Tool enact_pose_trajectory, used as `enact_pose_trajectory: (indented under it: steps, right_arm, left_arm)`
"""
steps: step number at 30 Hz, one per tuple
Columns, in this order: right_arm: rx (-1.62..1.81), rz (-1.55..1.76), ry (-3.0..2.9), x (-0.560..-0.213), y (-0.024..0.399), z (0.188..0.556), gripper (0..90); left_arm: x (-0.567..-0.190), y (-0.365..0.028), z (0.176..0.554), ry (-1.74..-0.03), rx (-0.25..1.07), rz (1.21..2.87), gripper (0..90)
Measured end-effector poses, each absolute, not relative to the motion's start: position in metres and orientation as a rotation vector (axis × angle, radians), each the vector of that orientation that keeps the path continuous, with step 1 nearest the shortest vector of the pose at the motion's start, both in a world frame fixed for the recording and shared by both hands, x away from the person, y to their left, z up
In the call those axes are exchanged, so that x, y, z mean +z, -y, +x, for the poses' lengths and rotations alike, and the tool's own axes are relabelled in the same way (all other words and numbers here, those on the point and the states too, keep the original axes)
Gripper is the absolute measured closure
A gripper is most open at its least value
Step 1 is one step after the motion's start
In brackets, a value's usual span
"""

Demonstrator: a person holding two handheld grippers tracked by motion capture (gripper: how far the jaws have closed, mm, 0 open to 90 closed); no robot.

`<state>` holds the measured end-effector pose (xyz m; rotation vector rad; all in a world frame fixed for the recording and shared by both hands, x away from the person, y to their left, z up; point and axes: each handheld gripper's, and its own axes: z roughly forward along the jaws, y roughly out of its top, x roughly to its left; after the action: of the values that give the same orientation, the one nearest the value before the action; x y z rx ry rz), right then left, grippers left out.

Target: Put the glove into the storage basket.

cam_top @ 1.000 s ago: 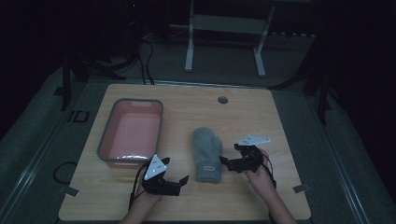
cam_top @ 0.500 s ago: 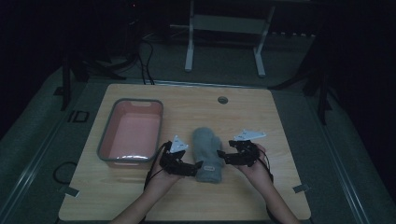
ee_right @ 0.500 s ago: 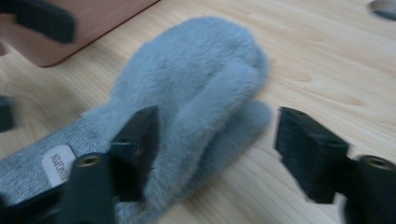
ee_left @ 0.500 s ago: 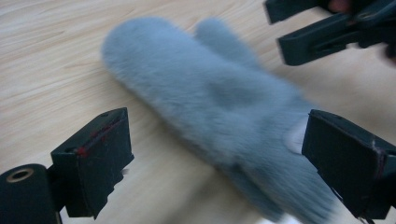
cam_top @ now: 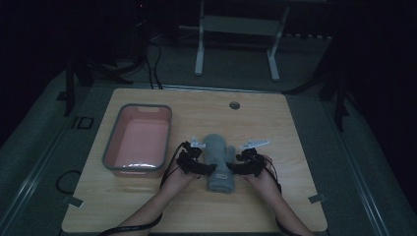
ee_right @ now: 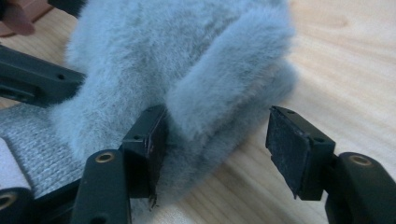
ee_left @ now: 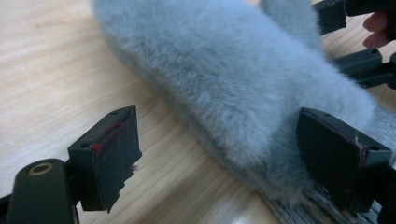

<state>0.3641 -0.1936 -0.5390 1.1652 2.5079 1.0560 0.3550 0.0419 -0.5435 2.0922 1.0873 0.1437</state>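
Nearest the person, the left gripper point(cam_top: 209, 170) and the right gripper point(cam_top: 232, 169) flanked the cuff end of a fluffy grey mitten point(cam_top: 219, 161) lying flat on the pale wooden table point(cam_top: 295, 147), its long axis running away from the person, knit cuff nearest and thumb on the right. Both pairs of jaws had just been closing yet stood part open: the left pair straddled the mitten's edge above the cuff, the right pair its thumb, neither plainly pinching, and both hands sat equally near. Farther left, apart from the mitten, stood a pink rectangular plastic tub point(cam_top: 139, 139) with a grey rim.
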Motion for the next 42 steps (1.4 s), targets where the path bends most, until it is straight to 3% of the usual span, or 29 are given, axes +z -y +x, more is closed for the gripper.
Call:
enact_pose_trajectory:
  steps: [4,5,6,8,9,10,11,12,16,18,28,42]
  right_arm:
    - [1.047,1.217,-2.559,-0.544,0.192,0.372,37.1]
    - [1.053,1.223,-2.572,-0.545,0.192,0.373,39.5]
    - [1.091,1.237,-2.610,-0.547,0.192,0.375,47.5]
    - [1.102,1.221,-2.622,-0.547,0.192,0.375,49.6]
    - [1.122,1.196,-2.644,-0.547,0.191,0.375,58.9]
    - [1.122,1.196,-2.644,-0.547,0.191,0.375,58.9]
    - [1.123,1.173,-2.652,-0.547,0.190,0.374,67.3]
    - [1.123,1.173,-2.652,-0.547,0.190,0.374,67.3]
    - [1.047,1.083,-2.623,-0.543,0.181,0.368,78.3]
    - [1.043,1.060,-2.605,-0.543,0.180,0.366,79.1]
    - [1.091,0.967,-2.503,-0.528,0.179,0.351,82.1]
    - [1.187,0.882,-2.405,-0.470,0.160,0.342,82.4]
  left_arm:
    - [-0.551,-0.040,0.363,-1.089,0.098,2.113,17.4]
    - [-0.551,-0.040,0.363,-1.089,0.098,2.113,17.4]
    - [-0.553,-0.040,0.366,-1.095,0.078,2.117,18.5]
    - [-0.555,-0.042,0.369,-1.083,0.040,2.115,21.4]
    - [-0.555,-0.041,0.371,-1.061,0.010,2.114,28.1]
    - [-0.555,-0.041,0.371,-1.061,0.010,2.114,35.9]
    - [-0.556,-0.041,0.372,-1.046,-0.032,2.106,40.9]
    - [-0.556,-0.041,0.373,-1.035,-0.048,2.104,40.9]
    - [-0.557,-0.042,0.374,-1.017,-0.108,2.065,68.7]
    - [-0.556,-0.041,0.373,-1.019,-0.101,2.062,73.8]
    - [-0.534,-0.044,0.367,-0.973,-0.082,2.062,79.0]
    - [-0.476,-0.070,0.363,-0.933,0.006,2.020,79.0]
